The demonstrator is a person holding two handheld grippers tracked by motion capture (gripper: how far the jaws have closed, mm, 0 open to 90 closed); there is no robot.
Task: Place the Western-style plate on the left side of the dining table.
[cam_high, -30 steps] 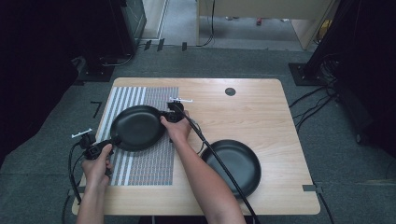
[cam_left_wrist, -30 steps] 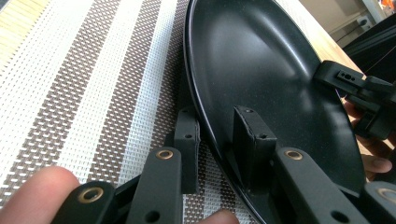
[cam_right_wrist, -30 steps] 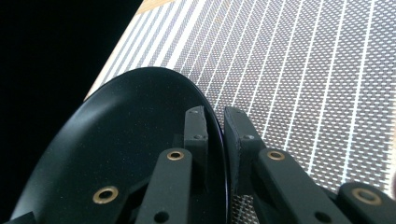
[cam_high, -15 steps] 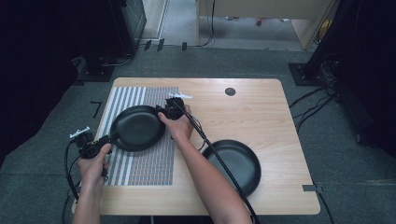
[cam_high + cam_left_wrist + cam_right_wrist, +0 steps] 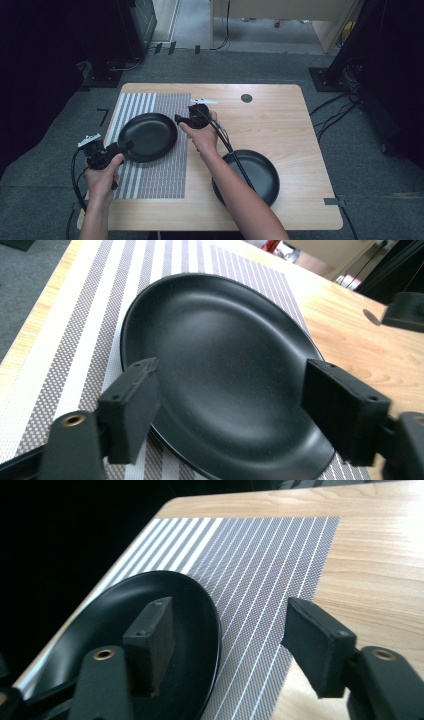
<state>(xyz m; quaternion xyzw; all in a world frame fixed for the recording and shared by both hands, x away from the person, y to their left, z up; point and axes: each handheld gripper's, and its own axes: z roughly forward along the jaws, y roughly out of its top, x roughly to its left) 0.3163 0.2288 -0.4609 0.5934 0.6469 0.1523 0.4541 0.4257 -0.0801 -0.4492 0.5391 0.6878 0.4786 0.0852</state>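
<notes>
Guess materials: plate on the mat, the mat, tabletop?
Plate: matte black, faintly speckled with a soft sheen, likely glazed ceramic or melamine. Mat: woven grey-and-white stripes, mesh texture, probably vinyl or fabric. Tabletop: light wood grain, possibly laminate.

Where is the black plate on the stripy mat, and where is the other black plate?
Black plate on the striped mat point(image 5: 147, 136), high view, middle of its bowl.
Other black plate point(image 5: 257, 175), high view, bare inside right of the forearm.

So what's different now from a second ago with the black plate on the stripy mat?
Both grippers let go of the black plate: the left gripper and right gripper have just been opening their jaws and pulled back off its rim. The plate stays on the striped mat; the second black plate hasn't moved.
</notes>
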